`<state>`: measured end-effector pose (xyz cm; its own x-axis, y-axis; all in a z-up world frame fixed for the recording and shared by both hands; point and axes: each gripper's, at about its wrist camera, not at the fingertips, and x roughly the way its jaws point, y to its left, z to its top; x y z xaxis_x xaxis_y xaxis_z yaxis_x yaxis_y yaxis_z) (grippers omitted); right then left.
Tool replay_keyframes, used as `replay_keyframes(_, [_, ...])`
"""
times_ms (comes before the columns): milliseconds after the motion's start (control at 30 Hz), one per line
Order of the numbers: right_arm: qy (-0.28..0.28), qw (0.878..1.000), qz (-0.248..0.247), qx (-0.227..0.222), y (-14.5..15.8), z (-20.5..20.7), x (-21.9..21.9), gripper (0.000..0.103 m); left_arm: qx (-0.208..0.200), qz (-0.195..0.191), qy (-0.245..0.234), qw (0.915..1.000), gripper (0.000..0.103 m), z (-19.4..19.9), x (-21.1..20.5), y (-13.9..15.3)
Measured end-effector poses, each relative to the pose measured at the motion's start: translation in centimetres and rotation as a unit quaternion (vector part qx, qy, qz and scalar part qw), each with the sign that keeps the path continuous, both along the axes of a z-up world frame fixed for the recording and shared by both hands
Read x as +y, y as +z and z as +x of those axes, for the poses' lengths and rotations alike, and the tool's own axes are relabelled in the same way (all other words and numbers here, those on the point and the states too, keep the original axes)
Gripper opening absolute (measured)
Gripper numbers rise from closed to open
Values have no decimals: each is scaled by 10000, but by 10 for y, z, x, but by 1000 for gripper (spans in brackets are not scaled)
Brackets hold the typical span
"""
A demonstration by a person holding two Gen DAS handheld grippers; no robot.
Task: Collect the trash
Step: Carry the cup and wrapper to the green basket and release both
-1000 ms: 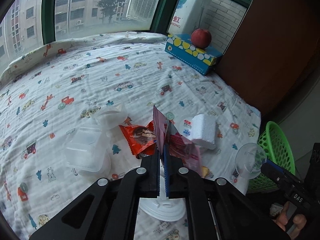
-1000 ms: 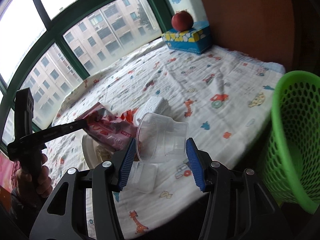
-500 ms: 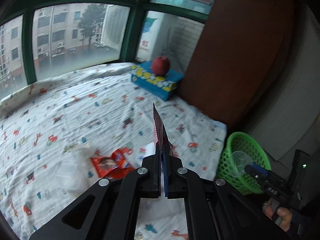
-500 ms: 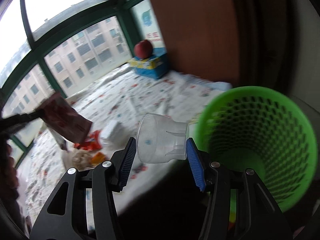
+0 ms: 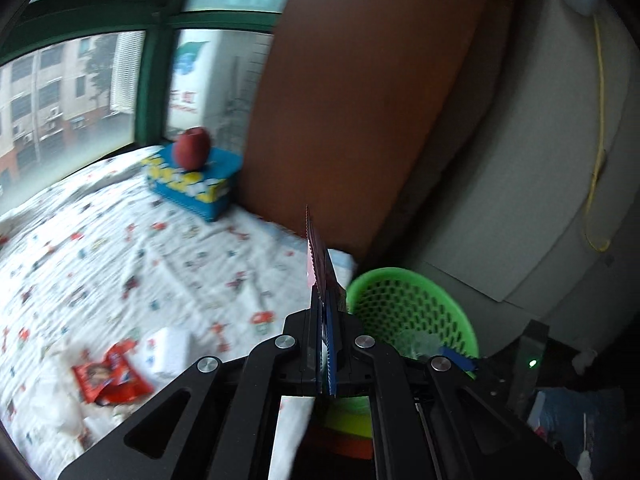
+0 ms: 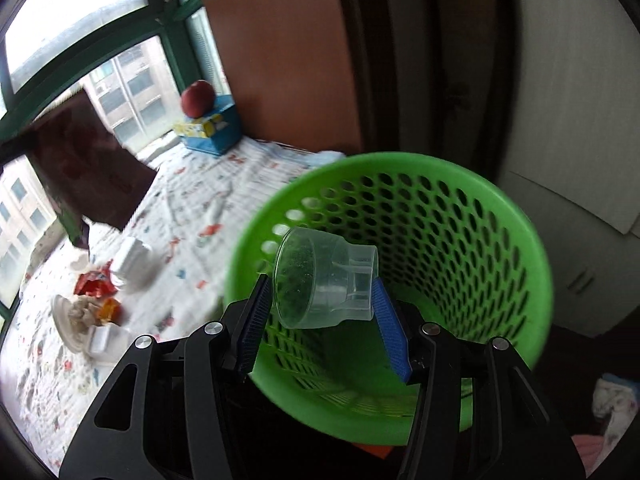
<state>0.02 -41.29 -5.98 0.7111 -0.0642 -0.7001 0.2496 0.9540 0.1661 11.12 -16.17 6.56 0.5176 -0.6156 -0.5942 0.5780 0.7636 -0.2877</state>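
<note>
My right gripper (image 6: 318, 300) is shut on a clear plastic cup (image 6: 322, 280) and holds it over the mouth of the green mesh waste basket (image 6: 460, 200). My left gripper (image 5: 326, 344) is shut on a pink and dark snack wrapper (image 5: 318, 258), seen edge-on, above the bed's edge just left of the basket (image 5: 404, 300). The wrapper also shows in the right wrist view (image 6: 88, 164). On the bed lie a red wrapper (image 5: 110, 376), a white tissue wad (image 5: 170, 350) and more trash on a plate (image 6: 76, 316).
A blue tissue box (image 5: 194, 184) with a red apple (image 5: 192, 148) on it stands at the bed's far corner by the window. A brown wooden panel (image 5: 352, 100) and a white cabinet (image 5: 520, 160) stand behind the basket.
Both grippers have swung right, away from the bed toward the basket. The cup has gone from beside the basket's rim to over its mouth. The wrapper now stands next to the basket.
</note>
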Motion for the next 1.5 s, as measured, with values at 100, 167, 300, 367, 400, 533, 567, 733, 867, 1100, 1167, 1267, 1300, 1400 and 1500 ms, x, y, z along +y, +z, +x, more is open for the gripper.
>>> replay_keyframes(100, [-92, 9999, 3, 61, -6, -4, -11, 52, -37, 6, -233, 9997, 2, 1, -27, 1])
replay_keyframes(167, [-156, 9998, 52, 77, -8, -8, -17, 52, -50, 37, -385, 9992, 2, 0, -48, 0])
replay_keyframes(300, [-231, 9996, 84, 122, -11, -17, -25, 56, 5, 66, -616, 9981, 2, 0, -79, -6])
replay_keyframes(367, [-258, 9996, 73, 120, -11, -21, -28, 57, 56, 118, -691, 9975, 2, -1, -93, -10])
replay_keyframes(400, [-279, 9995, 78, 116, -11, -23, -30, 57, 93, 127, -737, 9972, 2, -2, -99, -12])
replay_keyframes(533, [-331, 9993, 116, 87, -9, -32, -35, 60, 208, 157, -866, 9959, 2, -1, -118, -25])
replay_keyframes(567, [-346, 9993, 103, 76, -9, -34, -35, 61, 228, 153, -888, 9957, 2, -2, -121, -27])
replay_keyframes(733, [-403, 9992, 65, 60, -9, -41, -39, 63, 326, 341, -965, 9942, 2, -4, -137, -45])
replay_keyframes(867, [-439, 9990, 106, 36, -9, -46, -40, 64, 487, 460, -1031, 9924, 3, -3, -145, -60])
replay_keyframes(1100, [-427, 9990, 114, 23, -8, -49, -39, 64, 631, 569, -983, 9915, 44, -9, -146, -75])
replay_keyframes(1167, [-425, 9991, 90, 17, -8, -52, -37, 64, 662, 568, -981, 9913, 48, -11, -143, -75])
replay_keyframes(1267, [-389, 9992, 117, -27, -5, -54, -33, 64, 653, 539, -901, 9923, 48, -13, -133, -71])
replay_keyframes(1300, [-374, 9992, 102, -50, -3, -55, -32, 64, 637, 530, -845, 9930, 50, -14, -127, -69])
replay_keyframes(1400, [-287, 9995, 82, -112, 3, -56, -24, 67, 498, 543, -616, 9954, 59, -20, -109, -62])
replay_keyframes(1500, [-147, 9997, 62, -183, 9, -54, -13, 68, 489, 534, -416, 9965, 62, -23, -85, -60])
